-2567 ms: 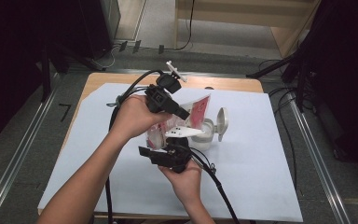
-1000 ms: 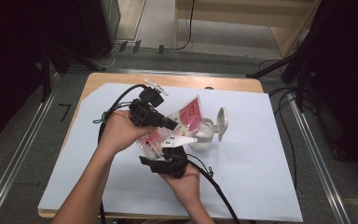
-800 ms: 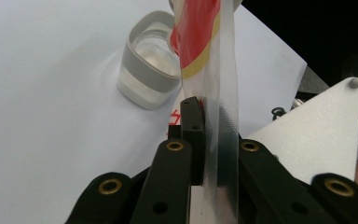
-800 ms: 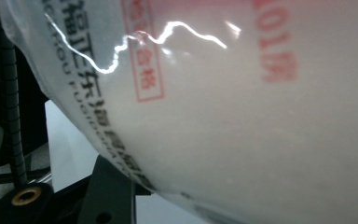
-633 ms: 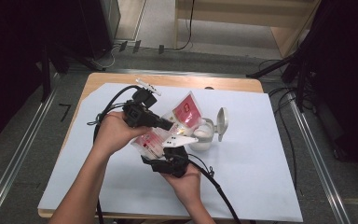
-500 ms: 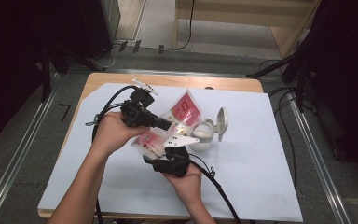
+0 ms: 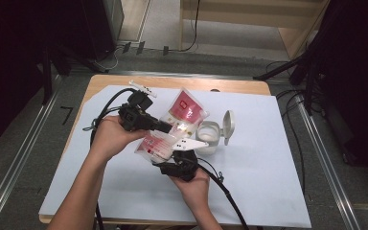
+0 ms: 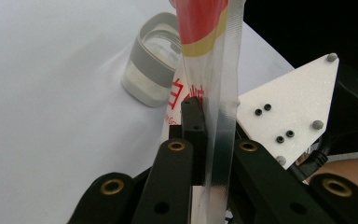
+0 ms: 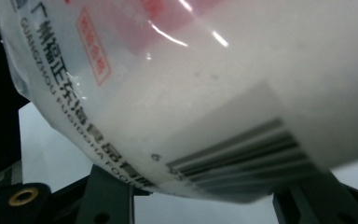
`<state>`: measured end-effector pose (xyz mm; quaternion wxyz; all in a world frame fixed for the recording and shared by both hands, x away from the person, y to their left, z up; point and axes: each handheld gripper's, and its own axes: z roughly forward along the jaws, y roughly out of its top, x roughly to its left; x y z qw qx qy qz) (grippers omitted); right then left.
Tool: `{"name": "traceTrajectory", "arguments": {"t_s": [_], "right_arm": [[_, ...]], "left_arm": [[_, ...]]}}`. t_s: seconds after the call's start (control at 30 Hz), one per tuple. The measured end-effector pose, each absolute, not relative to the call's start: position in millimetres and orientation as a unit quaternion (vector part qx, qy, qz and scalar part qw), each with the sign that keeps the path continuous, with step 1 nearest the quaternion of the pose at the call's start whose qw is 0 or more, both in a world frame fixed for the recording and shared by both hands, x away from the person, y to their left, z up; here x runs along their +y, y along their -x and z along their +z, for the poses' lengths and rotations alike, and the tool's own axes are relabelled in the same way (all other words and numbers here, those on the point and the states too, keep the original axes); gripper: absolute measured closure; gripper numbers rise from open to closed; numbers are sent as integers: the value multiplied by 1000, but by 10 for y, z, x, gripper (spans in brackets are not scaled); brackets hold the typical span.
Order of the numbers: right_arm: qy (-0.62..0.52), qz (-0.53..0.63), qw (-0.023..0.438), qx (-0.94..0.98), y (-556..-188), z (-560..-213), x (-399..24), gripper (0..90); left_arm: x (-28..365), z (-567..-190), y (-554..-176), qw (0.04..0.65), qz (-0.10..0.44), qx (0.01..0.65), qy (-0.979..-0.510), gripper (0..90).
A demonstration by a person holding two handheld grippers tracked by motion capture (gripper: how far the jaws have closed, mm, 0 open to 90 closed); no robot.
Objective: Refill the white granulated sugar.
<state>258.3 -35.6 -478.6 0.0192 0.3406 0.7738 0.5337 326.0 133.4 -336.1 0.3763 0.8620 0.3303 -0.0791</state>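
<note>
A red-and-white plastic pouch (image 7: 184,112) hangs over the white mat (image 7: 268,182), slanting up to the right between both grippers. My left gripper (image 7: 165,128) is shut on the pouch's clear side seam (image 8: 223,93), which runs between its black jaws (image 8: 212,126). Below it, my right gripper (image 7: 178,153) grips the pouch's lower end. In the right gripper view the barcode side of the pouch (image 9: 214,93) bulges between the two jaws (image 9: 207,196). A small white-and-grey container (image 7: 208,134) stands just right of the pouch with its flip lid (image 7: 228,123) up.
The right gripper's white three-cornered plate (image 8: 289,107) sits close beside the left jaws. Black cables (image 7: 108,103) loop behind the left hand, and another trails toward the front edge (image 7: 225,191). The wooden table edge (image 7: 220,85) lies at the back.
The left gripper has drawn back to the left with the seam in it. The pouch, upright beside the container before, now leans over to the right. The right hand has stayed put.
</note>
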Motion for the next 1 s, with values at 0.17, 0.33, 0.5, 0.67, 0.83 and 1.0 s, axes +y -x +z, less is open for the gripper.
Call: {"name": "traceTrajectory", "arguments": {"t_s": [0.17, 0.33, 0.5, 0.67, 0.83, 1.0], "right_arm": [[-347, 531, 22, 773, -2584, -4801, -369, 547], [-355, 533, 24, 768, -2605, -4813, -414, 543], [-371, 535, 27, 759, -2630, -4816, -497, 548], [-385, 533, 25, 753, -2648, -4847, -570, 551], [-392, 531, 33, 750, -2661, -4863, -634, 555], [-400, 527, 47, 749, -2669, -4866, -678, 564]], "left_arm": [[1356, -3373, -3250, 376, -79, 329, -863, 900], [1395, -3364, -3228, 387, -78, 322, -860, 900], [1409, -3350, -3206, 390, -76, 317, -861, 900], [1401, -3365, -3183, 382, -69, 308, -869, 900], [1385, -3378, -3164, 380, -64, 297, -874, 899], [1381, -3401, -3140, 381, -64, 291, -876, 899]]}}
